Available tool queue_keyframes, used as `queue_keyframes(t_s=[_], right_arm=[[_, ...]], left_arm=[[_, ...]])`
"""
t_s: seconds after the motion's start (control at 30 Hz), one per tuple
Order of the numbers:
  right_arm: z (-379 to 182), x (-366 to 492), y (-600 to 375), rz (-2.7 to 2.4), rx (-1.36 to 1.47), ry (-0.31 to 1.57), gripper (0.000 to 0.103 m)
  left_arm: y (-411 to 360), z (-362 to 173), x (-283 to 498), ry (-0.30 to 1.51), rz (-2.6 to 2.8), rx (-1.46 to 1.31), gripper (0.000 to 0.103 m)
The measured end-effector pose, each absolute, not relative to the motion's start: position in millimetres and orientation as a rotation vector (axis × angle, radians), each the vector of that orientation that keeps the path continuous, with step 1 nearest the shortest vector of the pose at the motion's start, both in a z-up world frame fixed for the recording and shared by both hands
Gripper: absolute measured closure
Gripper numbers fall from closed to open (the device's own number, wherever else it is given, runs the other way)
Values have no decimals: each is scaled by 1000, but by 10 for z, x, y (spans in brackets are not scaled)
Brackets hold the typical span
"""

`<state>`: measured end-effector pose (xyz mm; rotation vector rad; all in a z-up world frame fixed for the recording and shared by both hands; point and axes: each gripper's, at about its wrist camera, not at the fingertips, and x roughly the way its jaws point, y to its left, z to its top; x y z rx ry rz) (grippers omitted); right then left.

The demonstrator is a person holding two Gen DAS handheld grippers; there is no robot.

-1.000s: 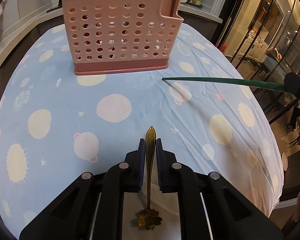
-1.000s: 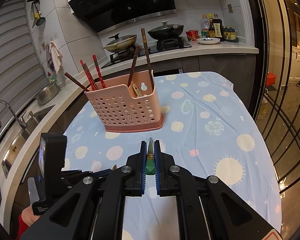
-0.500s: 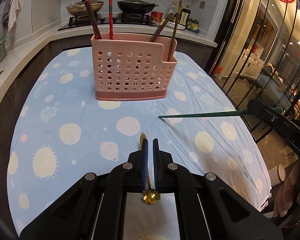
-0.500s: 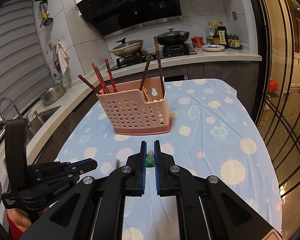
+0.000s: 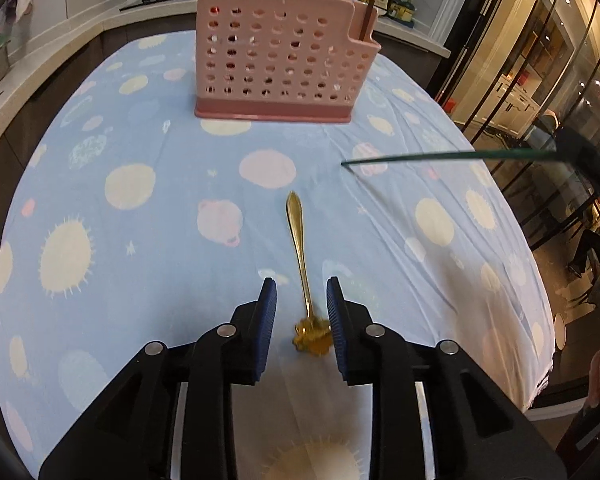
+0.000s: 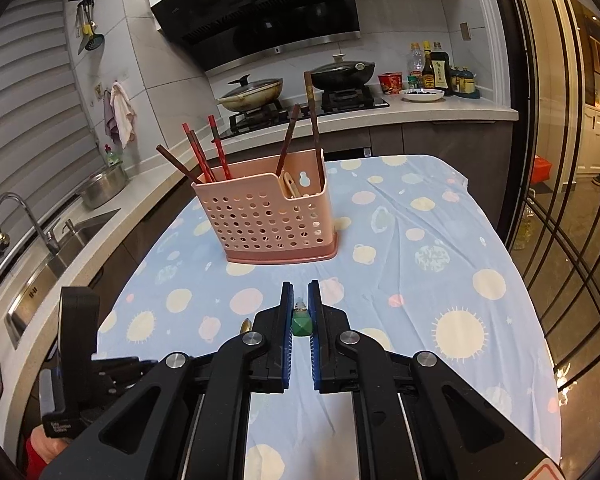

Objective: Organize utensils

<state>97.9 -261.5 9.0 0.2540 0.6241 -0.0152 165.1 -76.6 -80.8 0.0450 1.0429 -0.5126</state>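
A gold spoon with a flower-shaped end lies on the blue dotted tablecloth. My left gripper is open, its jaws on either side of the spoon's flower end. My right gripper is shut on a green chopstick; in the left wrist view the chopstick juts in from the right above the cloth. The pink perforated utensil holder stands at the far side, with red and brown chopsticks in it; it also shows in the right wrist view.
The tablecloth's right edge drops off toward glass doors. A counter with a sink runs on the left, and a stove with pans stands behind the table. The left gripper's body shows at lower left in the right wrist view.
My left gripper has opened and let go of the gold spoon, which now lies on the cloth. The right gripper still holds the green chopstick.
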Motion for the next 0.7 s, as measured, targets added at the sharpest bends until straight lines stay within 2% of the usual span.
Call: queue_keyframes(t_s=[0.07,0.5,0.7], right_arm=[[65,977,-2612,-14,256,629,96],[36,955,-2584,-9,254,640,96],[24,924,-2564,-7,255,640,96]], left_arm=[[-757,-902,1605,1065,-506,40,72],[-786,-1040,1494,1077,-512,36,76],[-836,-1055,1482,1090,-537,33,100]])
